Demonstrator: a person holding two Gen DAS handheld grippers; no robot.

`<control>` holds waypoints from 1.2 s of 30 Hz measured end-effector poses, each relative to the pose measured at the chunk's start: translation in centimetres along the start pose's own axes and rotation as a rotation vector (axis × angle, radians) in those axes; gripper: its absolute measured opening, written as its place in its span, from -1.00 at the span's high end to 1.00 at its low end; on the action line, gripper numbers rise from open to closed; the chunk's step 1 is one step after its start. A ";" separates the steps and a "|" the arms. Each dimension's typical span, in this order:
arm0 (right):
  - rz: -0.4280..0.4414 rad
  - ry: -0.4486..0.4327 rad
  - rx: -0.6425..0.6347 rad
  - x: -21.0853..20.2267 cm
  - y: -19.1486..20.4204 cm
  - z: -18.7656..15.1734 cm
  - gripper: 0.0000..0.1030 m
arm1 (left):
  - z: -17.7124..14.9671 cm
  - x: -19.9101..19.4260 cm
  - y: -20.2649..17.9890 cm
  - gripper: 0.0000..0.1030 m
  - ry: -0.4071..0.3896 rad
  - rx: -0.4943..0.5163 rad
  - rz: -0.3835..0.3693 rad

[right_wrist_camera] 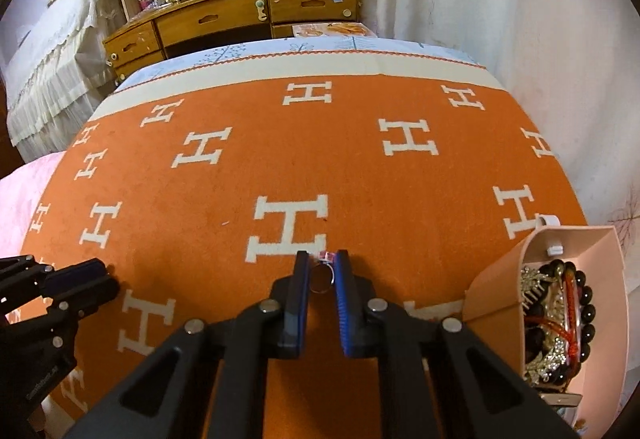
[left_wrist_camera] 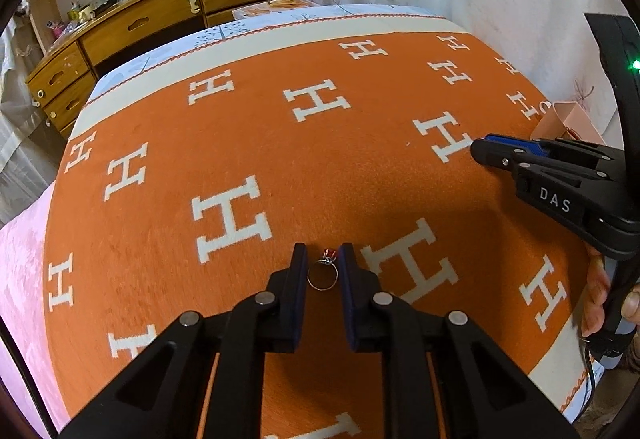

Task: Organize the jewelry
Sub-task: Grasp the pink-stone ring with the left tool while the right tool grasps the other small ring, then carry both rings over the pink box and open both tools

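Ring (left_wrist_camera: 322, 274), thin silver band with red stone; each gripper (left_wrist_camera: 323, 254) pinches 1.

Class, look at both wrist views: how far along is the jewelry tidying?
Done: the pink box already holds a bead bracelet and other pieces. In hand: the left gripper holds a ring between its fingers, and the right gripper a second ring. Left: both rings probably still need to go into the box.
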State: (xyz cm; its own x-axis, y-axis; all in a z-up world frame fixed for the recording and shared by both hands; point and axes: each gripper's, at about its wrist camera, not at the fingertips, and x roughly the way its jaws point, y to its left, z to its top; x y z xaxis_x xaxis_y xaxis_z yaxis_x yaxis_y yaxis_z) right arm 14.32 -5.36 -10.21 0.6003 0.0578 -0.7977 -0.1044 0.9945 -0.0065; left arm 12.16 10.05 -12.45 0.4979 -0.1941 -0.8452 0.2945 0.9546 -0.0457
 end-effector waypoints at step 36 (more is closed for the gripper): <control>0.340 -0.168 0.330 -14.3 -19.4 -9.3 0.86 | 6.2 -5.5 -19.5 0.89 -0.008 -0.129 -0.578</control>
State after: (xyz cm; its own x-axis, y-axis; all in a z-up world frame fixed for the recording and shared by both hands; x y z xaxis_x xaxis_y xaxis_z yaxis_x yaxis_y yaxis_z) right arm 0.42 -26.29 -4.26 0.6979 0.3695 -0.6135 -0.0759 0.8900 0.4497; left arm 8.70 -8.94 -3.58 0.2928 -0.6920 -0.6598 0.4190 0.7132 -0.5620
